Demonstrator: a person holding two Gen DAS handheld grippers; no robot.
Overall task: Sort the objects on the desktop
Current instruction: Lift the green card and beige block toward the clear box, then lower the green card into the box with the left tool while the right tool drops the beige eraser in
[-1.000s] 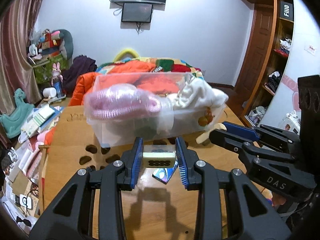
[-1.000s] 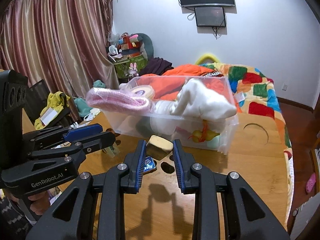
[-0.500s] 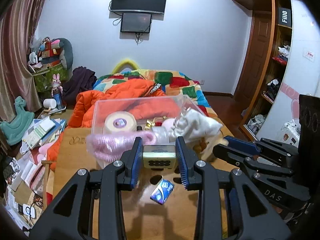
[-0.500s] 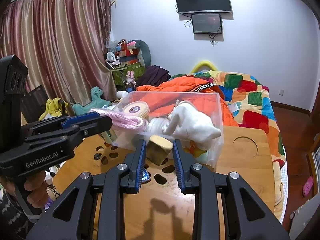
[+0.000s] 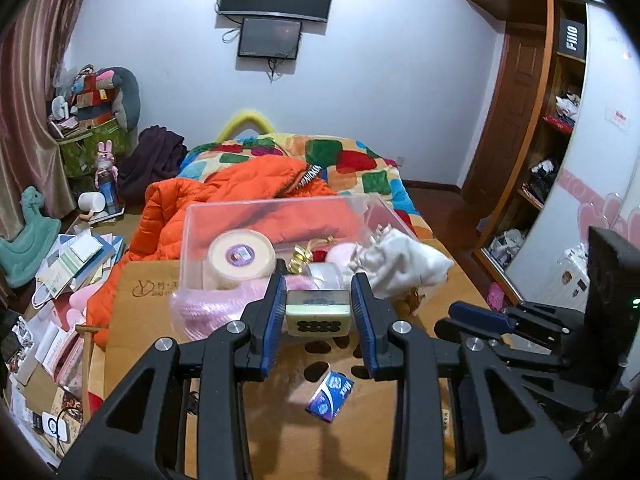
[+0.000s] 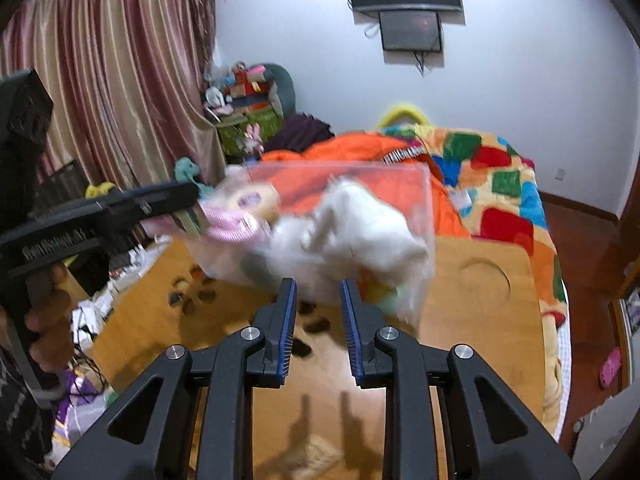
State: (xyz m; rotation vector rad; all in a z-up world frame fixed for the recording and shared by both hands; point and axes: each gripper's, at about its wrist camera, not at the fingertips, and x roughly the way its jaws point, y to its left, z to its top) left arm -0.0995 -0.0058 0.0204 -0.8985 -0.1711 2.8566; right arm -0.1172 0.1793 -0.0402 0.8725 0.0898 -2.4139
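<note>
My left gripper (image 5: 319, 292) is shut on a pale green mahjong tile (image 5: 318, 318) with dark dots, held in the air in front of the clear plastic box (image 5: 192, 220). Inside the box are a tape roll (image 5: 240, 258), a white cloth (image 5: 400, 264) and a pink knitted piece (image 5: 208, 308). My right gripper (image 6: 318, 292) hovers over the wooden table (image 6: 480, 340) before the box (image 6: 424, 208), its jaws closing with nothing between them. A blurred beige block (image 6: 316, 456) shows low down at the table's near edge.
A blue packet (image 5: 330, 396) lies on the table below the left gripper. Dark cut-outs (image 6: 188, 300) pierce the tabletop. Behind the table are a bed with an orange jacket (image 5: 240, 188) and a patchwork quilt. Books and toys clutter the floor at the left (image 5: 68, 256).
The beige block that sat between the right gripper's fingers has left them and now shows blurred below. The left gripper has risen with the tile, so the box sits lower in its view.
</note>
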